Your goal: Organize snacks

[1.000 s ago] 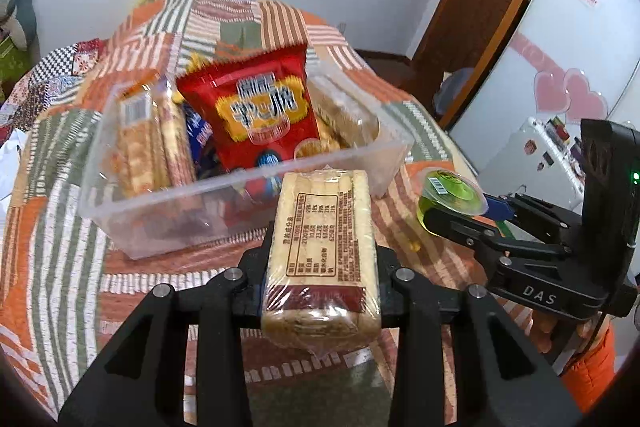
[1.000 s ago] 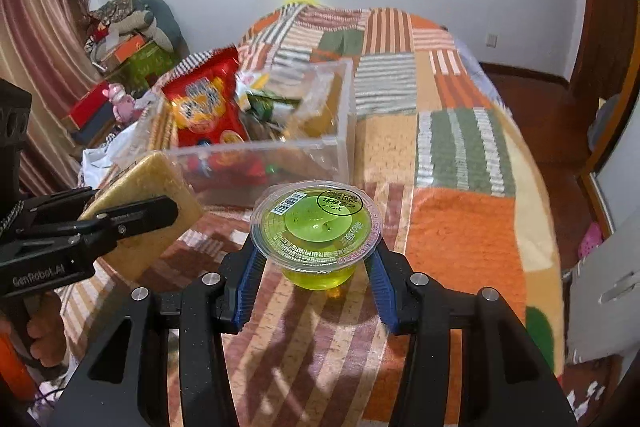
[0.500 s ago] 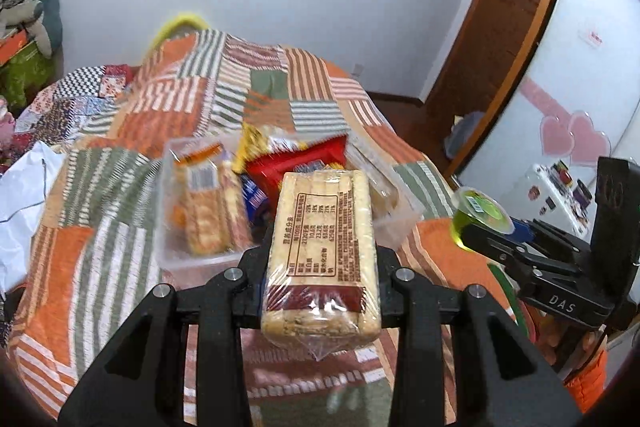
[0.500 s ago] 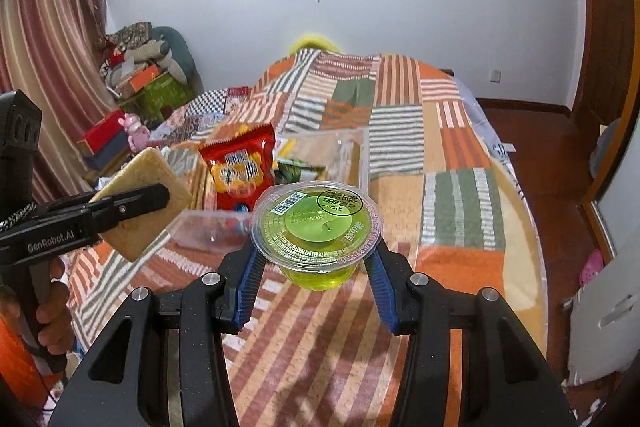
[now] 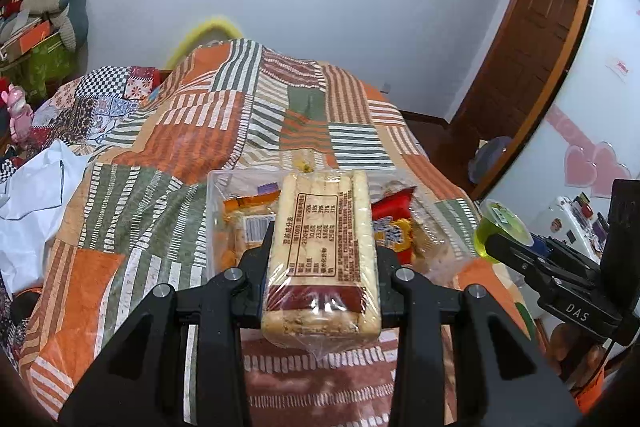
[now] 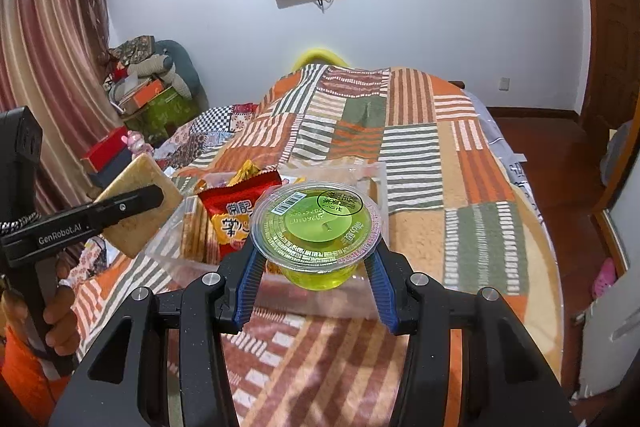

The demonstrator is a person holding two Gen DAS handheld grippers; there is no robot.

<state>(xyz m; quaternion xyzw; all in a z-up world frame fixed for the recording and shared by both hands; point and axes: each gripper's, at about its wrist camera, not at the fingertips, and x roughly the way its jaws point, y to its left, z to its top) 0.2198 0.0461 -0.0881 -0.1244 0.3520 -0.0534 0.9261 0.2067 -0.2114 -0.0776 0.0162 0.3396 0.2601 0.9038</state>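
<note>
My left gripper (image 5: pixel 322 267) is shut on a clear-wrapped pack of pale biscuits (image 5: pixel 322 251), held above the bed in front of a clear plastic bin (image 5: pixel 214 227). The bin holds a red snack bag (image 5: pixel 390 223) and orange cracker packs (image 5: pixel 236 231). At the right edge of the left wrist view, my right gripper (image 5: pixel 496 239) carries the green jelly cup (image 5: pixel 500 223). In the right wrist view my right gripper (image 6: pixel 316 267) is shut on that lidded jelly cup (image 6: pixel 316 227), just in front of the bin (image 6: pixel 376 179). The left gripper (image 6: pixel 148 195) with the biscuit pack (image 6: pixel 136 223) shows at left.
The bin sits on a bed with an orange, green and white patchwork quilt (image 5: pixel 192 131). White cloth (image 5: pixel 32 203) lies at the bed's left side. Boxes and soft toys (image 6: pixel 152 83) are piled by the curtain. A wooden door (image 5: pixel 532 39) and floor lie to the right.
Both grippers have risen and drawn back from the bin, each still holding its snack. The bin now looks smaller and lower in both views.
</note>
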